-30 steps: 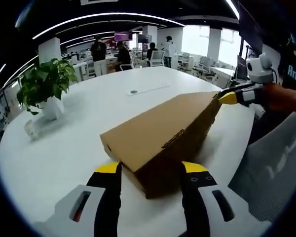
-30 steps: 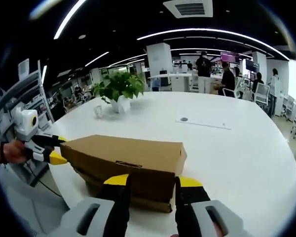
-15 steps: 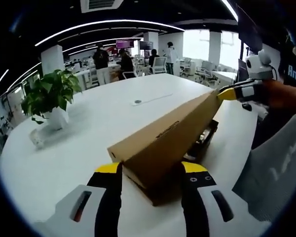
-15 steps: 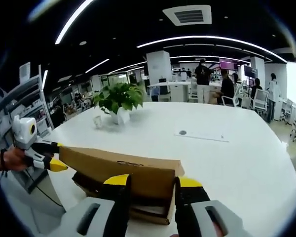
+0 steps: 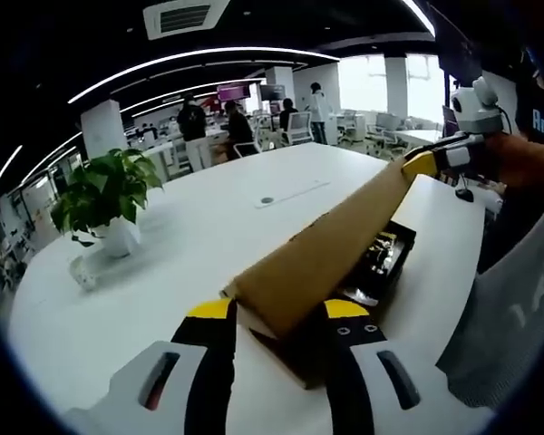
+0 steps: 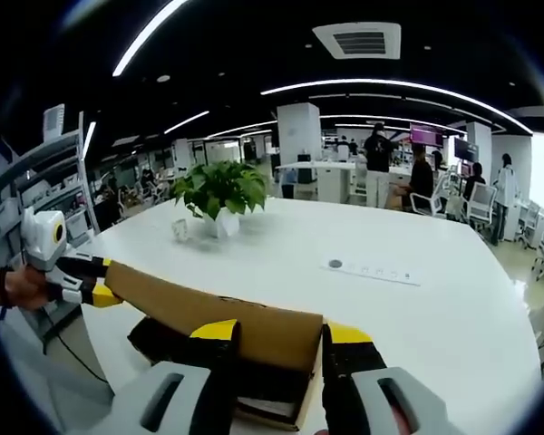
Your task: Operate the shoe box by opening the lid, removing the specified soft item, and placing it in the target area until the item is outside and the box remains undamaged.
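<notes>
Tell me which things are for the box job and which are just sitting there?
For the job:
- cardboard lid, gripped at each end and raised
- shoe box base with dark contents inside
- left gripper
- right gripper

Just sitting there:
- potted plant
- small glass beside it
- white table

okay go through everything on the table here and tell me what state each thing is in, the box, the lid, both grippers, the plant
Shoe box lid: raised, tilted open.
Shoe box base: on the table, open, dark contents showing.
Left gripper: shut on the lid's end.
Right gripper: shut on the lid's other end.
Potted plant: upright.
White table: holding the box and plant.
</notes>
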### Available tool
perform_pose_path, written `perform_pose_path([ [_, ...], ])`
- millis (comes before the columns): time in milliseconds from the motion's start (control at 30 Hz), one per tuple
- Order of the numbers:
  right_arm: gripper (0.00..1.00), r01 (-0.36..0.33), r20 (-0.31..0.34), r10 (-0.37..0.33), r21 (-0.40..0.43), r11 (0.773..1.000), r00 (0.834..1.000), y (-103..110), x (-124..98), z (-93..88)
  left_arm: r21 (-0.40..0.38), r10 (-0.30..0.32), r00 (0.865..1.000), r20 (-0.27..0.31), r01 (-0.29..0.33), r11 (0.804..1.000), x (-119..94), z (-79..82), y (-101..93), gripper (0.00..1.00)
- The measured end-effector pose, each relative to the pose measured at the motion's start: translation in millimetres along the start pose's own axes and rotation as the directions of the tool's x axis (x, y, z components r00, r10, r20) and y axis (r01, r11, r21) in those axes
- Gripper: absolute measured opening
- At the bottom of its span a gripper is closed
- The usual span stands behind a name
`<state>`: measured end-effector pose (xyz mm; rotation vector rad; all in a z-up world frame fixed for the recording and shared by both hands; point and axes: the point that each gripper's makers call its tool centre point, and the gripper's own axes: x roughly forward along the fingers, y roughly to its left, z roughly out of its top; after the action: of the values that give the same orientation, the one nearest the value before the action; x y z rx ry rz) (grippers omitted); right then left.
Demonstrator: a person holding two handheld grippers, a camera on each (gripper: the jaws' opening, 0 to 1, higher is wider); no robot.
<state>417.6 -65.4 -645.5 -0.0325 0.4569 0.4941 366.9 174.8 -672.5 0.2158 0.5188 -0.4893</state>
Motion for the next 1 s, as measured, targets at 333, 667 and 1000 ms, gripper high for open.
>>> perform_pose_path([
  [333, 0.32, -0.005, 0.027, 0.005, 0.004, 1.000, 1.000, -2.8, 5.3, 14.0, 0.033, 0.057, 0.998, 0.019, -0.057, 0.998, 1.4, 9.8, 11.8, 0.28],
  [667, 0.33, -0.016, 0.052, 0.016, -0.002, 1.000, 0.999, -3.8, 10.3, 23.6, 0.048, 0.128, 0.991, 0.028, -0.129, 0.990, 1.1, 16.3, 26.9, 0.16],
  [1000, 0.39, -0.060, 0.070, 0.063, -0.041, 0.997, 0.996, -1.2, 13.7, 28.8, 0.019, 0.145, 0.988, 0.043, -0.146, 0.989, 2.4, 19.8, 36.2, 0.06],
])
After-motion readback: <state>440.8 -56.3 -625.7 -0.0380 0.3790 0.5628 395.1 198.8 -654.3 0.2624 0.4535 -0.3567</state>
